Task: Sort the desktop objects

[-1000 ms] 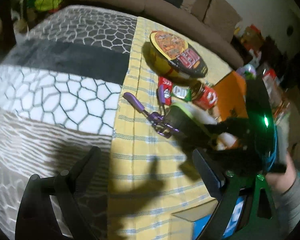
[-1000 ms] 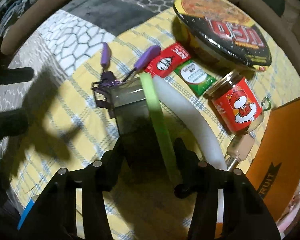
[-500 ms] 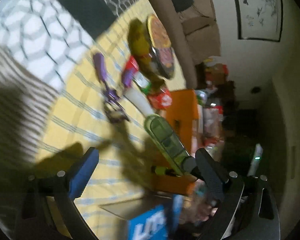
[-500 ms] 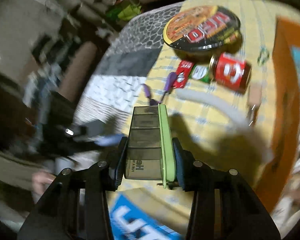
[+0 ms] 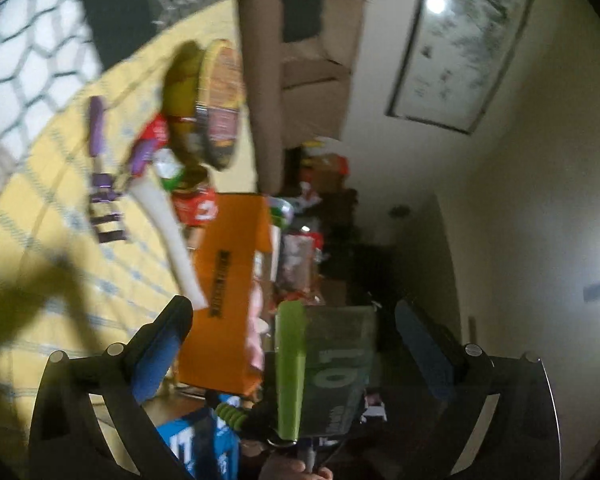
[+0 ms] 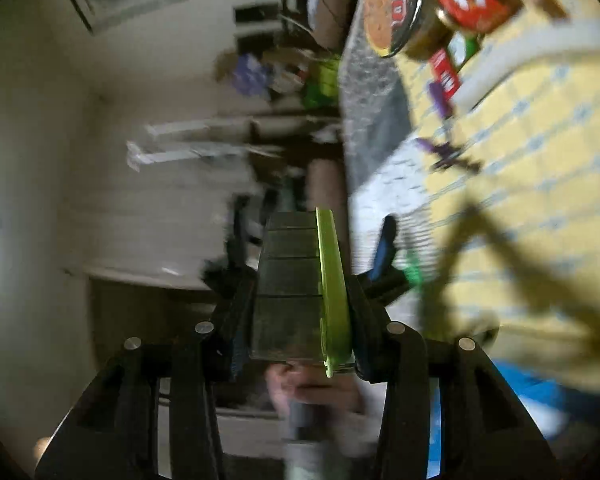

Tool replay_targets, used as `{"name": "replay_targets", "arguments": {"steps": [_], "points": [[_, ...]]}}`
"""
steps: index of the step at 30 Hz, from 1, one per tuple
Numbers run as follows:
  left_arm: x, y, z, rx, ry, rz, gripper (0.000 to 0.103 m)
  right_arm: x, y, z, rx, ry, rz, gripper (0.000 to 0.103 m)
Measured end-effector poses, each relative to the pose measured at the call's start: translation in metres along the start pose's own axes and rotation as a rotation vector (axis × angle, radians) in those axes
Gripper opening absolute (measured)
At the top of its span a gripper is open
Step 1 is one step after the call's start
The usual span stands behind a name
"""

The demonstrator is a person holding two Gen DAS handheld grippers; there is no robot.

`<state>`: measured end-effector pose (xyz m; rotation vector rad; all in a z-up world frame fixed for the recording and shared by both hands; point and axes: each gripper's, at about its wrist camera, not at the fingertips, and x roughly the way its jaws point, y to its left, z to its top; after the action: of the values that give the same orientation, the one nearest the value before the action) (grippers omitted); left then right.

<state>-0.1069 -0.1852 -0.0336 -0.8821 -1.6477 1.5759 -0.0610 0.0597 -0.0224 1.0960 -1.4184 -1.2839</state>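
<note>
— Pillbox-style organiser (image 6: 296, 288), dark and compartmented with a green lid edge: where is it?

— Clamped in the right gripper (image 6: 298, 300), lifted off the table. Both pads press its long sides, so the jaws stand narrow around it. In the left wrist view the same box (image 5: 332, 364) sits between the fingers of the left gripper (image 5: 296, 332).

— Does the left one hold it too?

— No. Its jaws are opening and stand wide, with clear gaps either side of the box. That looks like preparation for a hand-over, the box offered end-on so the other fingers can close across it.

— What lies just beyond?

— An orange carton (image 5: 228, 292) stands open right behind the box, probably a destination for sorted items. A blue package (image 5: 196, 444) sits below it.

— And further out?

— On the yellow checked cloth (image 5: 40, 280): a white curved strip (image 5: 168, 232), a purple-handled tool (image 5: 100, 168), a red-labelled jar (image 6: 472, 0), red and green sachets, blurred, and a big noodle bowl (image 5: 216, 108). They are bunched together, still unsorted by the look of it.

— Farthest?

— A brown sofa (image 5: 308, 64) and a framed picture (image 5: 460, 48) on the wall.
</note>
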Motion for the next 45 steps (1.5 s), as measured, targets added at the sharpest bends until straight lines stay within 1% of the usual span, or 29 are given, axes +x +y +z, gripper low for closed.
{"name": "replay_targets", "arguments": {"steps": [1, 3, 5, 7, 8, 9, 10, 12, 14, 15, 17, 20, 22, 23, 24, 26, 28, 30, 32, 33, 34, 36, 37, 38, 39, 40, 42, 43, 45], "points": [[0.001, -0.005, 0.000, 0.022, 0.009, -0.012, 0.103, 0.000, -0.004, -0.007, 0.033, -0.031, 0.062, 0.040], [0.006, -0.017, -0.003, 0.084, 0.054, -0.037, 0.103, 0.003, -0.011, -0.017, 0.087, -0.051, 0.150, 0.040], [0.011, -0.030, -0.011, 0.148, 0.101, -0.028, 0.102, 0.008, -0.017, -0.023, 0.116, -0.056, 0.180, 0.040], [0.015, -0.040, -0.018, 0.204, 0.116, 0.002, 0.098, 0.013, -0.021, -0.028, 0.140, -0.052, 0.205, 0.040], [0.017, -0.042, -0.020, 0.214, 0.120, 0.014, 0.083, 0.014, -0.023, -0.029, 0.147, -0.057, 0.202, 0.040], [0.018, -0.042, -0.021, 0.214, 0.121, 0.026, 0.073, 0.014, -0.025, -0.029, 0.151, -0.063, 0.198, 0.040], [0.018, -0.041, -0.021, 0.215, 0.119, 0.052, 0.073, 0.015, -0.026, -0.029, 0.155, -0.067, 0.194, 0.040], [0.016, -0.040, -0.022, 0.214, 0.098, 0.099, 0.063, 0.017, -0.028, -0.029, 0.158, -0.070, 0.192, 0.041], [0.009, -0.040, -0.020, 0.209, 0.057, 0.131, 0.059, 0.019, -0.030, -0.030, 0.155, -0.062, 0.189, 0.041], [0.004, -0.040, -0.019, 0.203, 0.037, 0.133, 0.059, 0.017, -0.031, -0.031, 0.154, -0.066, 0.182, 0.042], [-0.006, -0.041, -0.015, 0.186, 0.020, 0.109, 0.059, 0.014, -0.034, -0.031, 0.157, -0.081, 0.174, 0.043], [-0.007, -0.047, -0.016, 0.198, 0.037, 0.088, 0.055, 0.011, -0.036, -0.033, 0.147, -0.087, 0.180, 0.047], [-0.002, -0.048, -0.020, 0.210, 0.060, 0.116, 0.052, 0.009, -0.033, -0.035, 0.137, -0.098, 0.175, 0.048], [0.001, -0.046, -0.020, 0.203, 0.071, 0.126, 0.050, 0.009, -0.032, -0.035, 0.129, -0.099, 0.163, 0.048], [0.004, -0.042, -0.021, 0.191, 0.079, 0.160, 0.045, 0.008, -0.030, -0.035, 0.127, -0.099, 0.162, 0.048], [0.007, -0.036, -0.024, 0.170, 0.089, 0.182, 0.045, 0.008, -0.032, -0.037, 0.146, -0.105, 0.145, 0.048], [0.012, -0.031, -0.025, 0.155, 0.103, 0.195, 0.044, 0.009, -0.036, -0.037, 0.171, -0.106, 0.154, 0.048], [0.012, -0.024, -0.025, 0.120, 0.086, 0.189, 0.044, 0.011, -0.040, -0.038, 0.191, -0.107, 0.165, 0.048], [0.007, -0.019, -0.023, 0.087, 0.061, 0.176, 0.044, 0.009, -0.041, -0.040, 0.184, -0.105, 0.147, 0.048], [0.004, -0.018, -0.021, 0.079, 0.052, 0.173, 0.043, 0.006, -0.040, -0.040, 0.179, -0.111, 0.136, 0.050], [-0.001, -0.018, -0.019, 0.075, 0.035, 0.188, 0.043, 0.002, -0.036, -0.039, 0.164, -0.126, 0.105, 0.060], [-0.006, -0.018, -0.015, 0.070, 0.018, 0.202, 0.042, -0.009, -0.020, -0.037, 0.075, -0.143, -0.005, 0.067], [-0.010, -0.016, -0.014, 0.049, 0.003, 0.208, 0.042, -0.016, -0.001, -0.038, -0.045, -0.153, -0.135, 0.067], [-0.013, -0.015, -0.013, 0.039, -0.005, 0.212, 0.042, -0.020, 0.015, -0.040, -0.144, -0.161, -0.236, 0.067], [-0.015, -0.012, -0.012, 0.027, -0.006, 0.218, 0.042, -0.021, 0.037, -0.044, -0.278, -0.166, -0.353, 0.067], [-0.018, -0.007, -0.011, -0.001, -0.019, 0.225, 0.042, -0.020, 0.065, -0.054, -0.473, -0.168, -0.513, 0.067], [-0.023, 0.003, -0.008, -0.051, -0.027, 0.230, 0.042, -0.009, 0.099, -0.076, -0.763, -0.163, -0.733, 0.067], [-0.025, 0.006, -0.007, -0.067, -0.034, 0.237, 0.042, 0.002, 0.116, -0.096, -0.968, -0.149, -0.875, 0.067], [-0.029, 0.011, -0.006, -0.093, -0.047, 0.248, 0.042, 0.019, 0.128, -0.122, -1.197, -0.118, -1.014, 0.067]]}}
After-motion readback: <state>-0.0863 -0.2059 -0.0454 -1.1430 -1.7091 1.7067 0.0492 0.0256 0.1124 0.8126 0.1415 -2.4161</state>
